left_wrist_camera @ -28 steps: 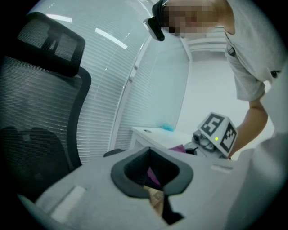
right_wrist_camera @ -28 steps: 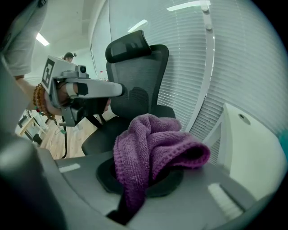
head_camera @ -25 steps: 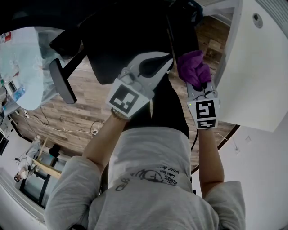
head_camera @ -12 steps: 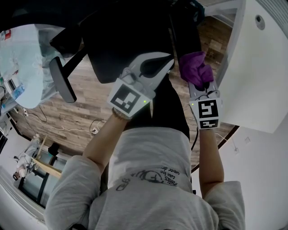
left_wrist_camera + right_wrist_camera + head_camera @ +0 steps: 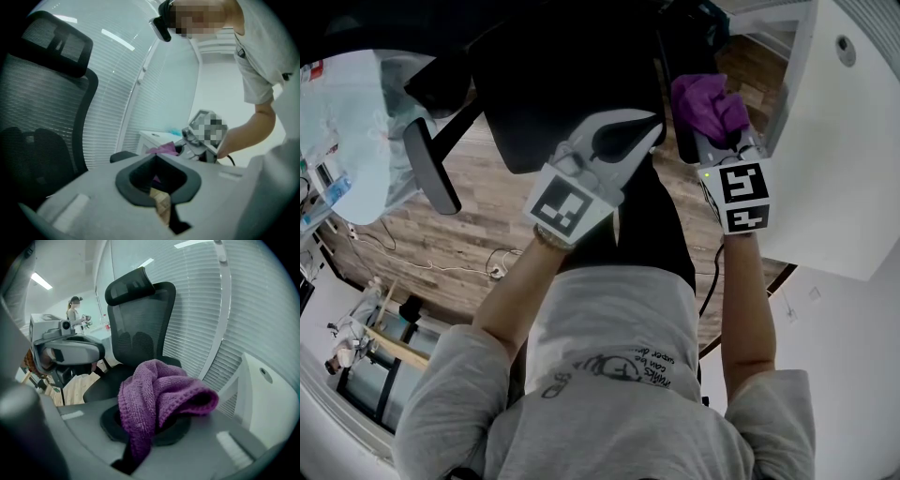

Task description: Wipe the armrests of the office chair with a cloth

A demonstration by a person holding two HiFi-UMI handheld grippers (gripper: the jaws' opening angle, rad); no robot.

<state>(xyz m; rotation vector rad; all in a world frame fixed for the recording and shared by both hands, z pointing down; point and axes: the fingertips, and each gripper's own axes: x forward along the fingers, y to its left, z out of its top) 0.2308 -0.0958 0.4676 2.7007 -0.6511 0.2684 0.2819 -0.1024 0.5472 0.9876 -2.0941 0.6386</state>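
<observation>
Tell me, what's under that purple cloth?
The purple cloth lies over the office chair's dark armrest, clamped in the right gripper. The cloth hides that gripper's jaw tips and the patch of armrest beneath, so actual contact cannot be confirmed.

One office chair (image 5: 140, 324), two armrests (image 5: 429, 169) (image 5: 675, 66), one purple cloth (image 5: 159, 390), two grippers (image 5: 649, 127) (image 5: 724, 136), one white desk (image 5: 844, 141)

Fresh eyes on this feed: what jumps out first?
The purple cloth, bunched in the shut right gripper, upper right in the head view. Beside it, the black mesh office chair fills the top; the left gripper, shut and empty, hovers before its seat.
</observation>
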